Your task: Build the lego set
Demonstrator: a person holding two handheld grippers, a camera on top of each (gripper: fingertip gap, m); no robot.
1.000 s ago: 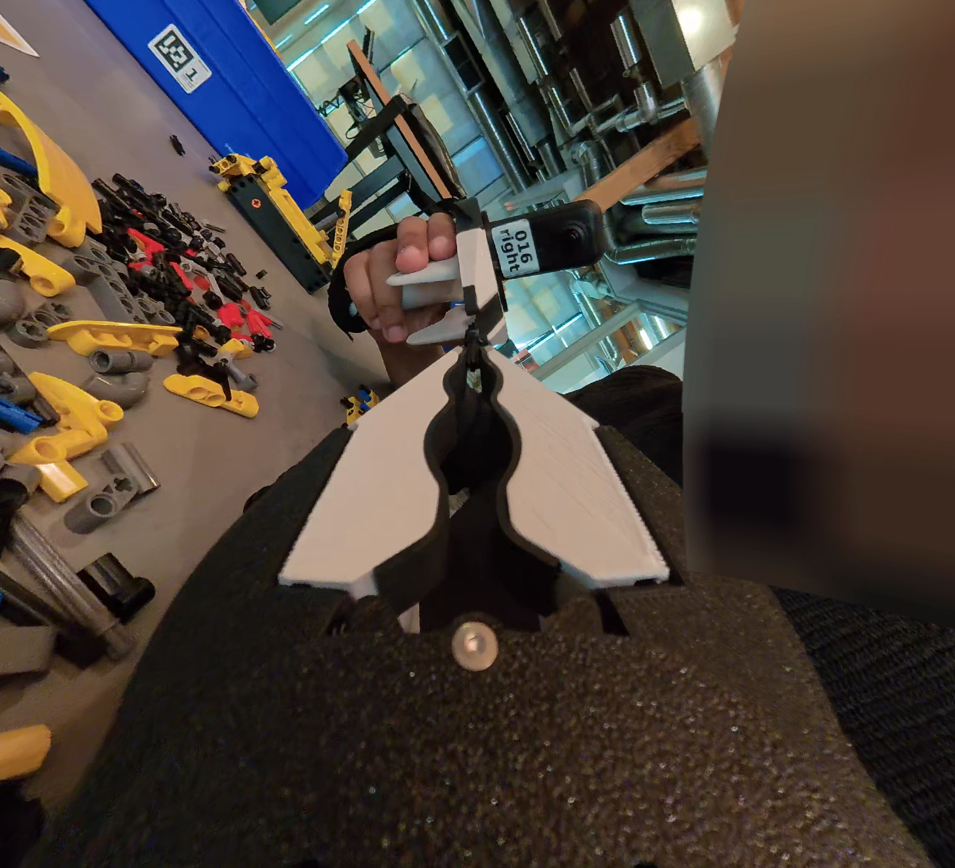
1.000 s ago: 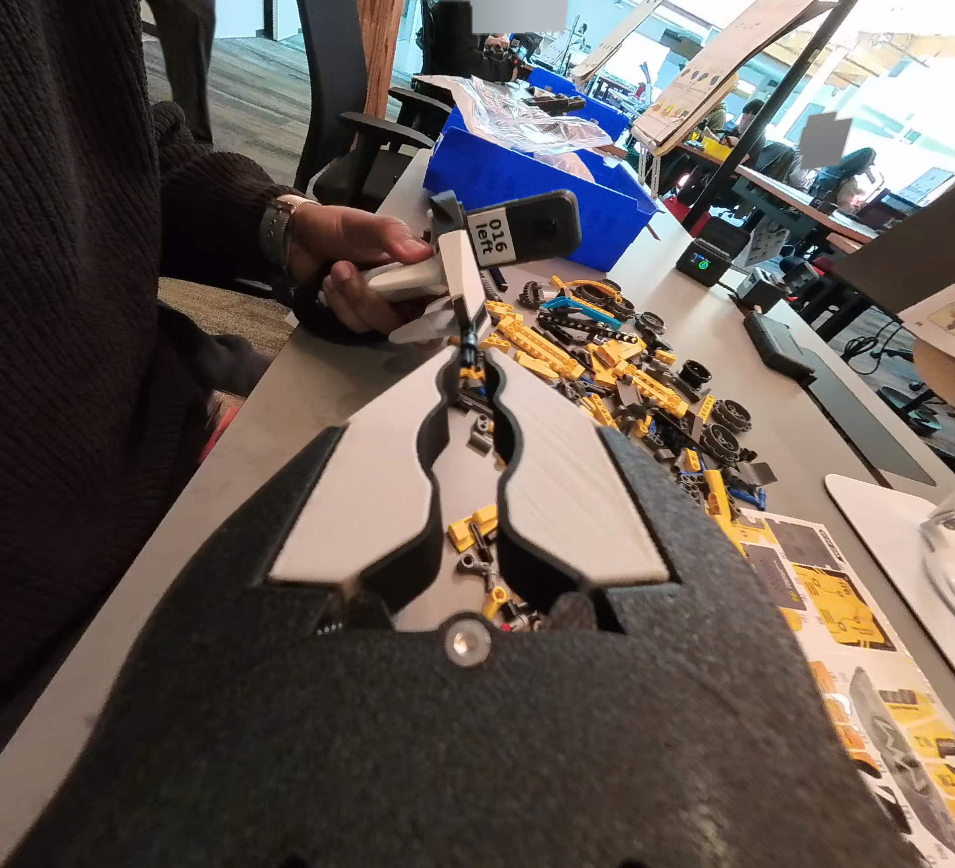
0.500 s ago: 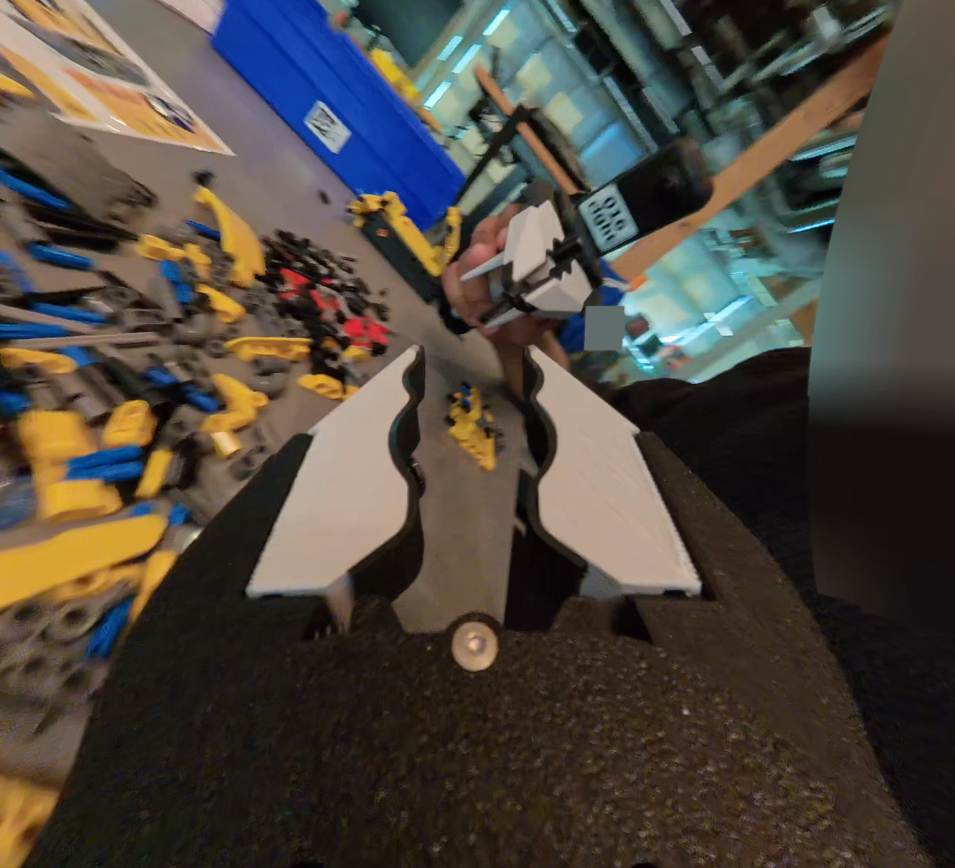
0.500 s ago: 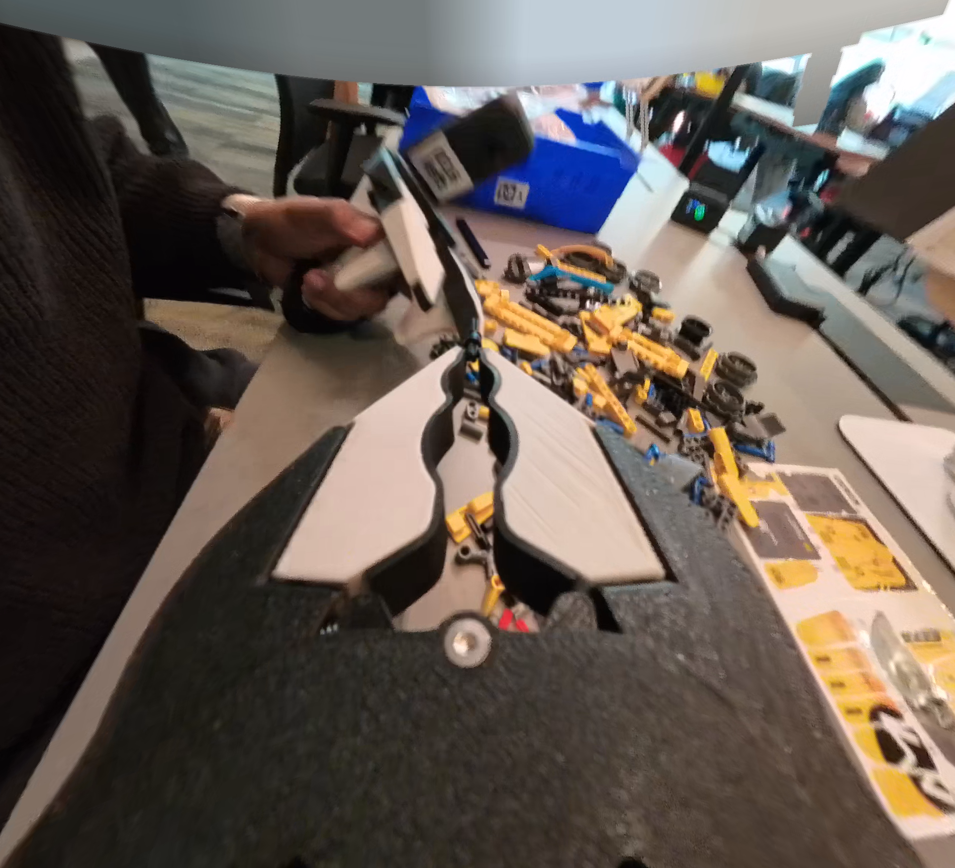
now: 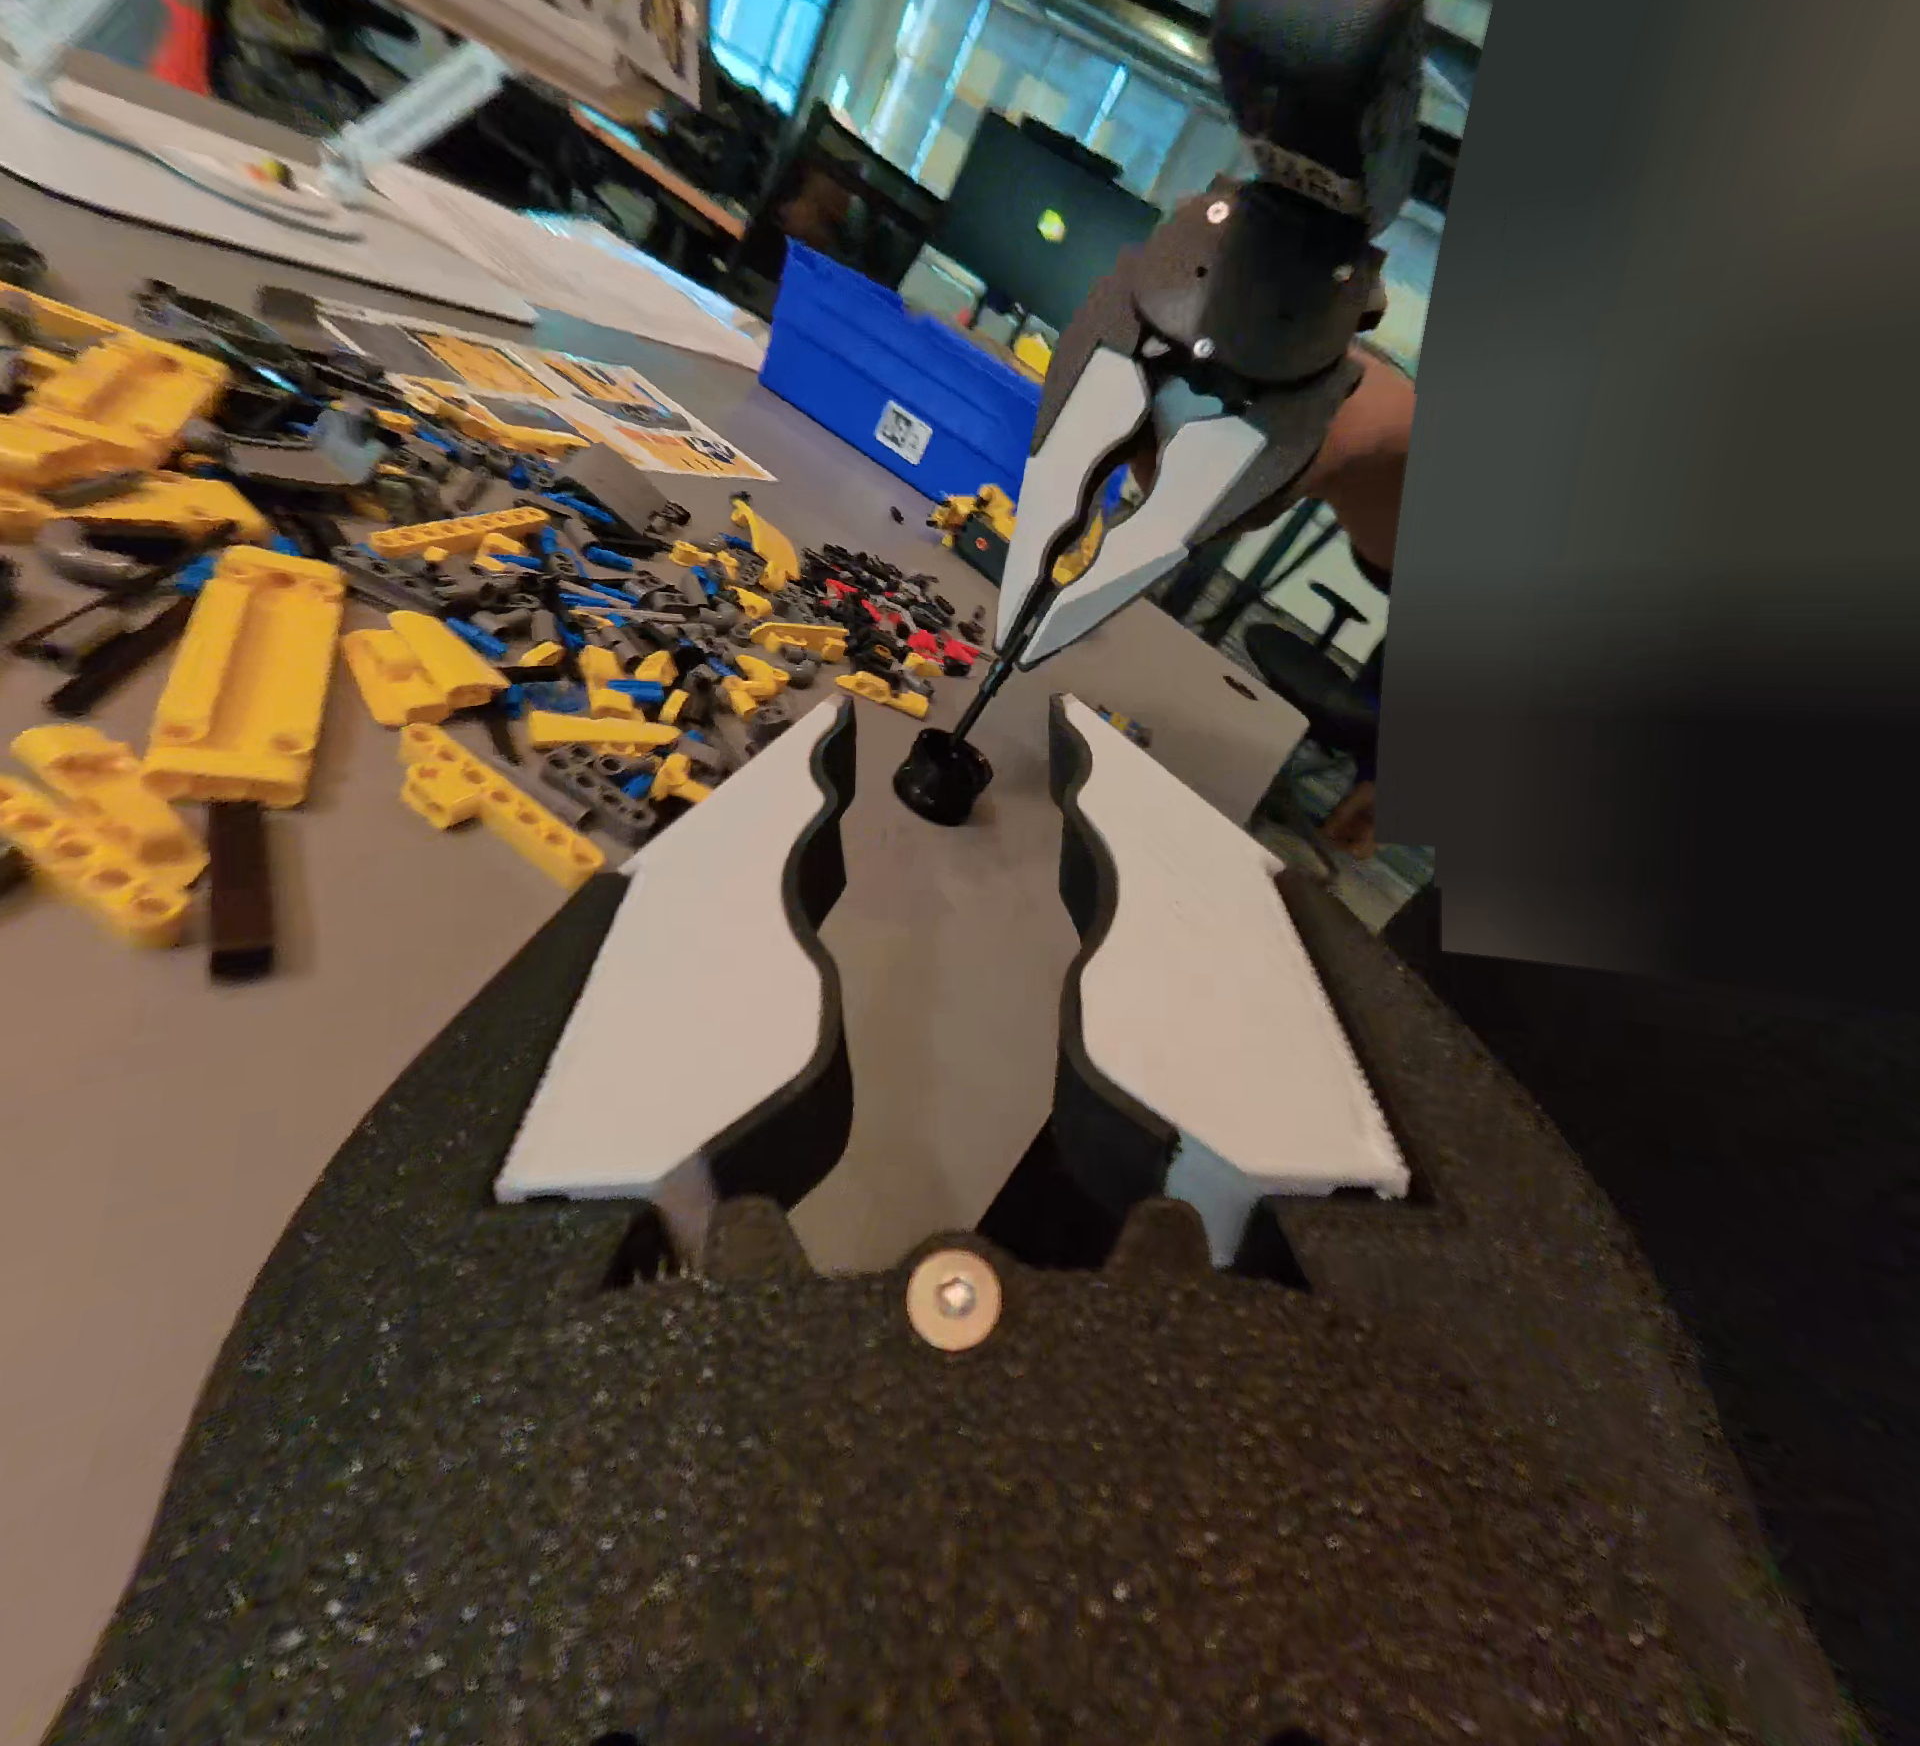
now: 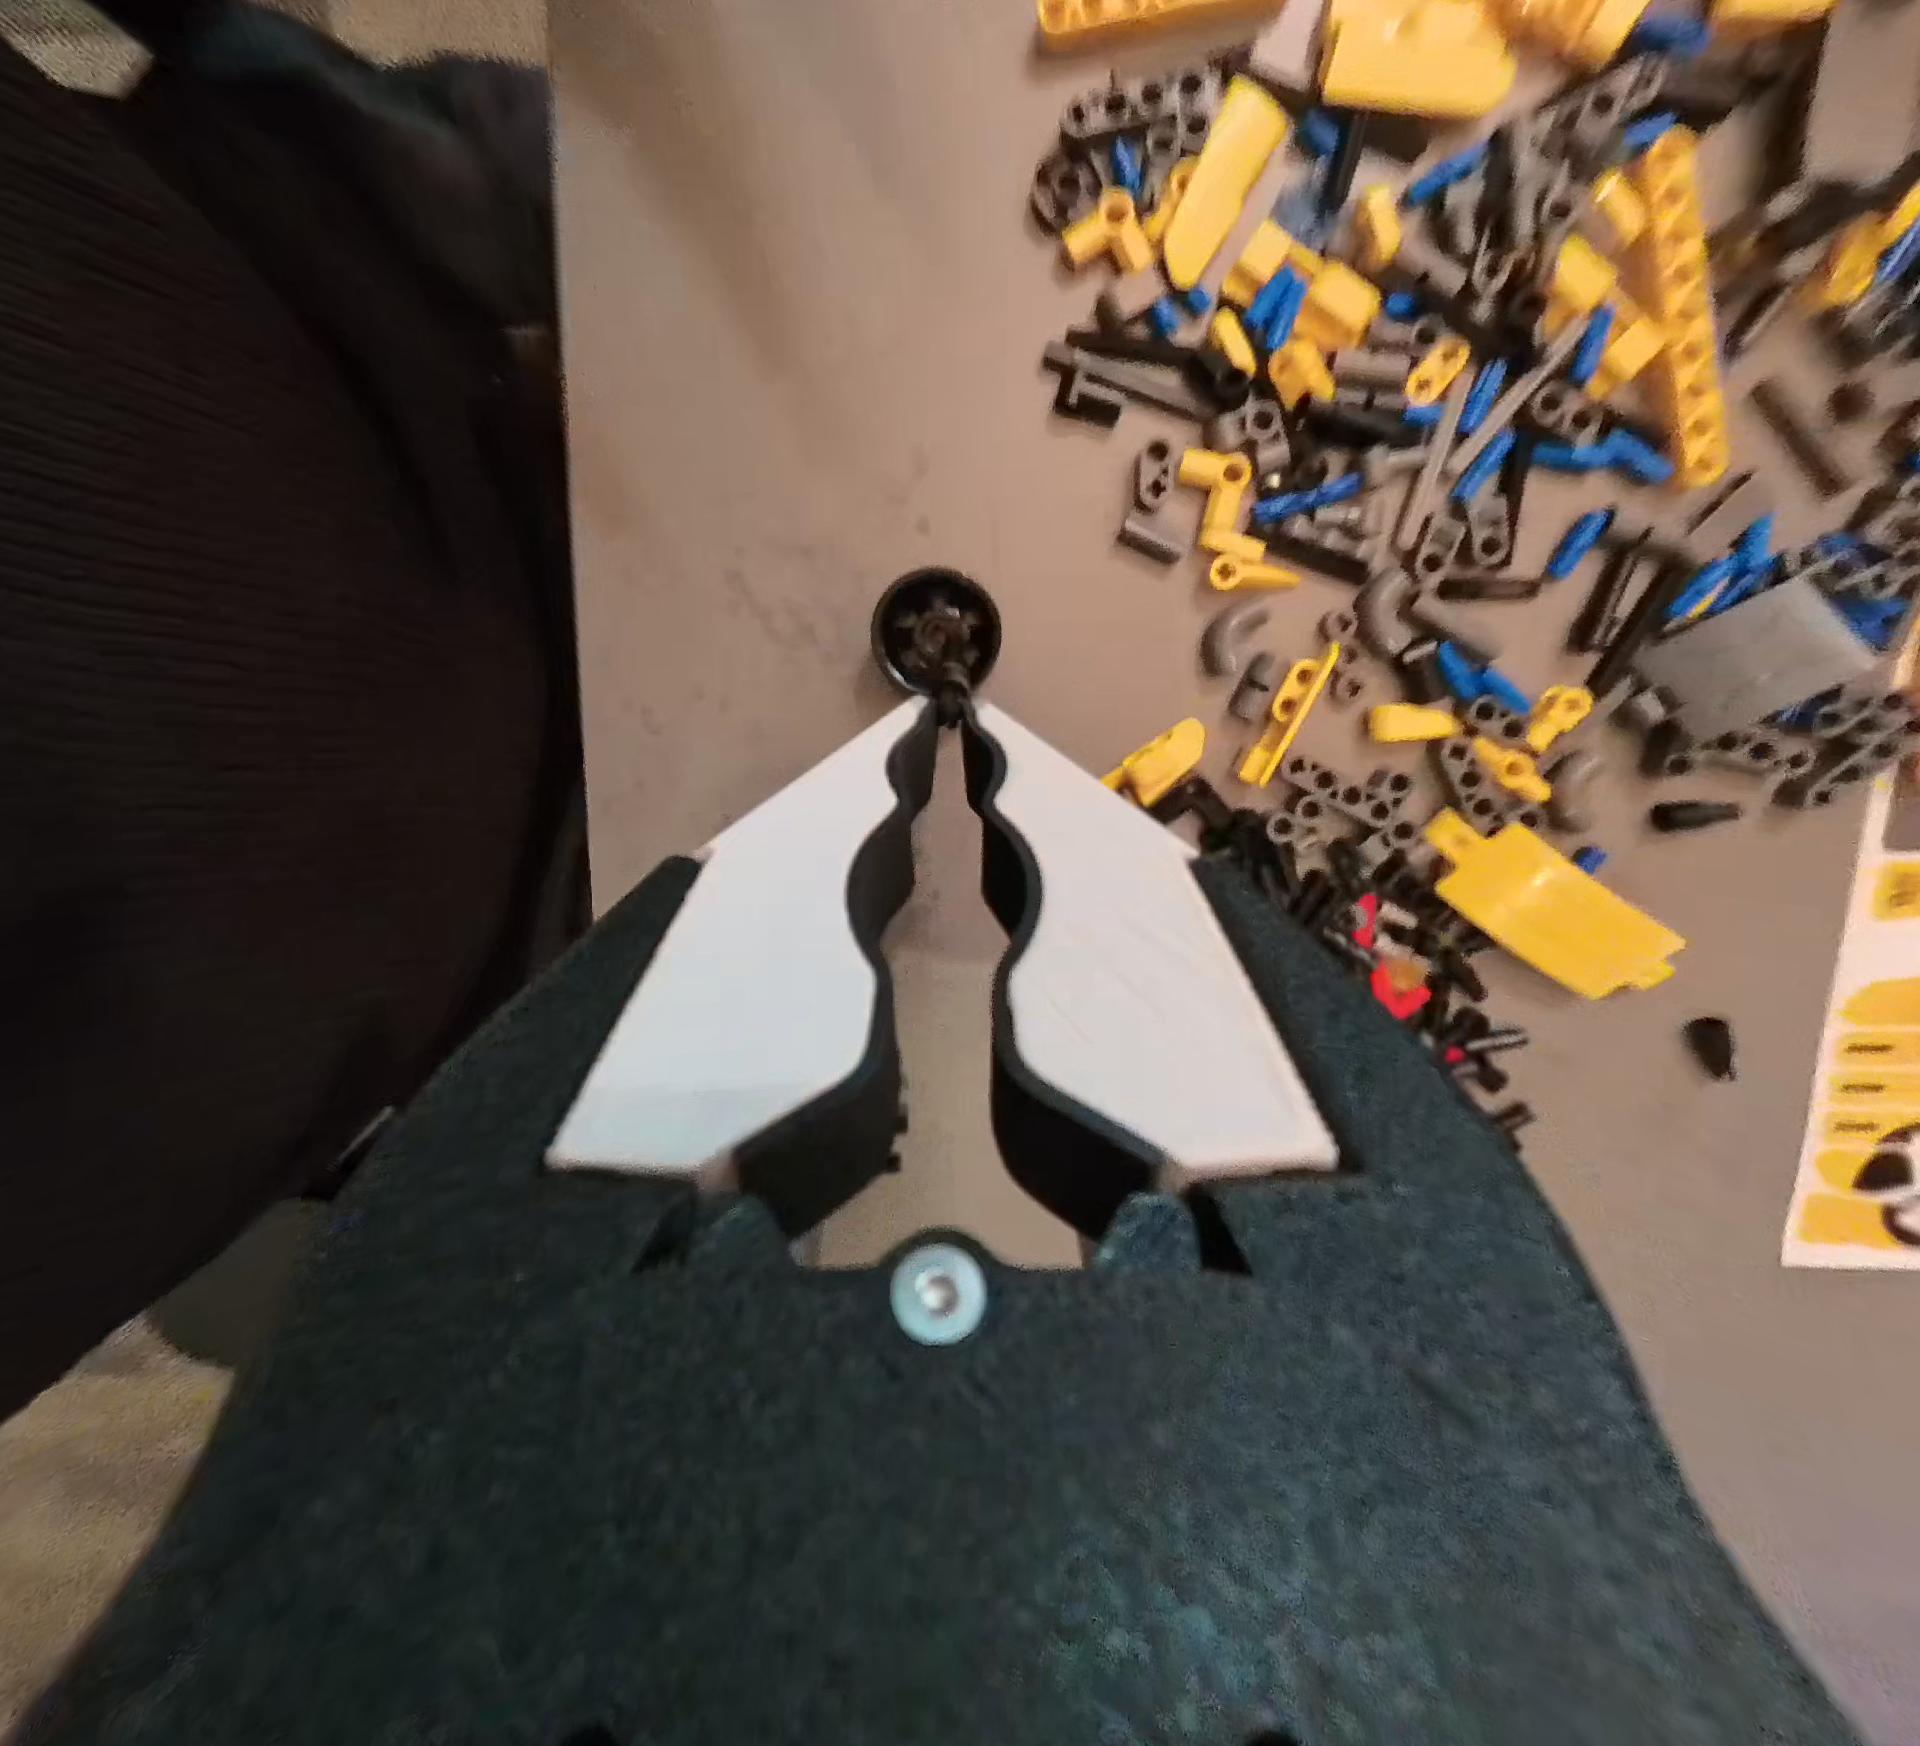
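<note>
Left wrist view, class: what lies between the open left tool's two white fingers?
Bare grey tabletop; just beyond the left tool tips stands a small black round wheel piece.

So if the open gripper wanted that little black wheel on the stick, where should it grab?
Probably the wheel itself, across its round rim, coming in low along the table from the left gripper's side. The wheel rests on the table straight ahead of those spread fingers, and the thin axle above it is already pinched at its top by the right gripper.
</note>
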